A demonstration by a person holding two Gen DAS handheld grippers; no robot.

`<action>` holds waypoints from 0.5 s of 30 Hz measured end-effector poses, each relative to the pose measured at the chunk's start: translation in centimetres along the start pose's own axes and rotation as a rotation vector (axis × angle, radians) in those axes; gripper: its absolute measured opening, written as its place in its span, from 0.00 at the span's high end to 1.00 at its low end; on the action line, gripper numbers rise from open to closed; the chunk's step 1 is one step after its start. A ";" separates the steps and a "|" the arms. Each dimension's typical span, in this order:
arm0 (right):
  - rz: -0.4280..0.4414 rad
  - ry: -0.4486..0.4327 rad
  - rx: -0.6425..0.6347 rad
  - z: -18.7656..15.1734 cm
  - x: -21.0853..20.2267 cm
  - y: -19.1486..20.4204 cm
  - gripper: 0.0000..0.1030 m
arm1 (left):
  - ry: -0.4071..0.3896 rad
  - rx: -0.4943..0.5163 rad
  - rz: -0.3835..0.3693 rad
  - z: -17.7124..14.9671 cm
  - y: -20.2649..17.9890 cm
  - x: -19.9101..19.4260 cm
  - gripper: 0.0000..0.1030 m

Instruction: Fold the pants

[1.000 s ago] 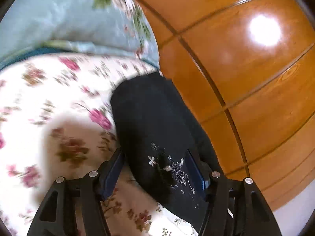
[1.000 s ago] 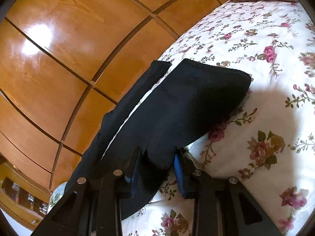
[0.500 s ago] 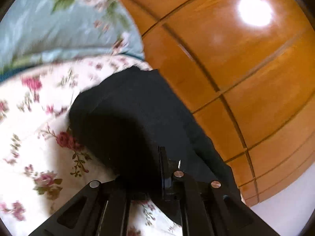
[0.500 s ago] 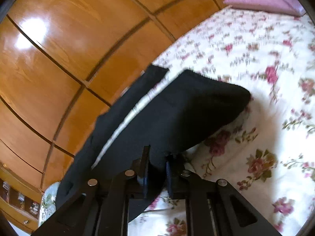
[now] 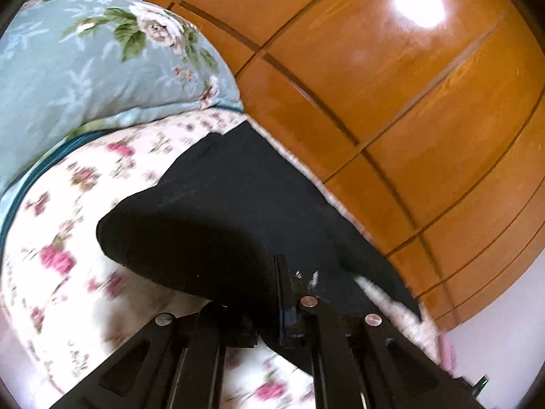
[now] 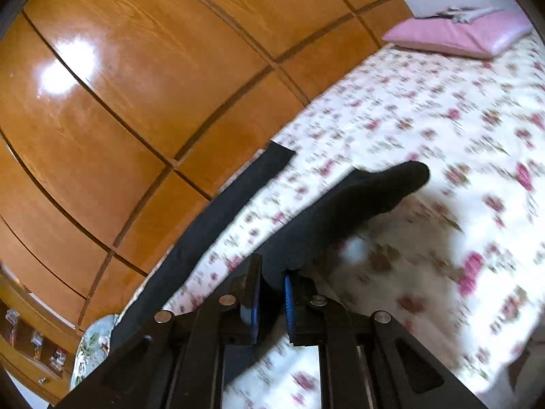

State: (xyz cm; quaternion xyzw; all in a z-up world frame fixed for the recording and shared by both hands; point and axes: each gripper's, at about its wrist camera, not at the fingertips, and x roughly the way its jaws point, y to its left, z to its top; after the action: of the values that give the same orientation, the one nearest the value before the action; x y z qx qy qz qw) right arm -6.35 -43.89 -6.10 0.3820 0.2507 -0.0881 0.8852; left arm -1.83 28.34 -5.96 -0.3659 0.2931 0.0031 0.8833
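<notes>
A glossy orange wooden wardrobe (image 5: 391, 102) fills the upper right of the left view, with a pale blue floral pillow (image 5: 85, 58) at upper left. Black fabric pants (image 5: 211, 211) lie across the rose-printed white bedsheet (image 6: 425, 129), centre frame. The left gripper (image 5: 262, 306) and right gripper (image 6: 272, 293) each pinch a lifted, drooping fold.

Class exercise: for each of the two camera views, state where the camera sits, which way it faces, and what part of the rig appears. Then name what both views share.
Left wrist: behind the left tool, facing the blue floral pillow; its fingers show.
Right wrist: behind the right tool, facing the pink pillow; its fingers show.
Shared: black pants, floral bedsheet, wooden wardrobe.
</notes>
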 end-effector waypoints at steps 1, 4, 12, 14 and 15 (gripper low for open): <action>-0.012 0.012 0.004 -0.4 0.0 -0.5 0.89 | 0.021 0.009 0.026 -0.7 0.5 0.3 0.94; -0.051 0.053 0.033 -1.7 0.8 -2.3 0.89 | 0.039 -0.009 0.049 -2.1 1.9 1.3 0.94; 0.002 0.035 0.109 -1.5 1.2 -4.5 0.60 | -0.015 -0.104 0.013 -1.8 3.6 1.8 0.64; -0.015 0.004 0.120 -0.6 1.1 -5.1 0.54 | -0.029 -0.155 0.021 -1.2 4.4 2.1 0.64; -0.020 0.000 0.137 -0.2 1.2 -5.5 0.54 | -0.030 -0.176 0.016 -0.9 4.7 2.3 0.64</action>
State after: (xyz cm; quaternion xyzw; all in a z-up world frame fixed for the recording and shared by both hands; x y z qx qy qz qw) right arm -7.25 -47.47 -10.30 0.4391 0.2479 -0.1139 0.8560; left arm -1.43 30.71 -10.67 -0.4396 0.2815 0.0412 0.8520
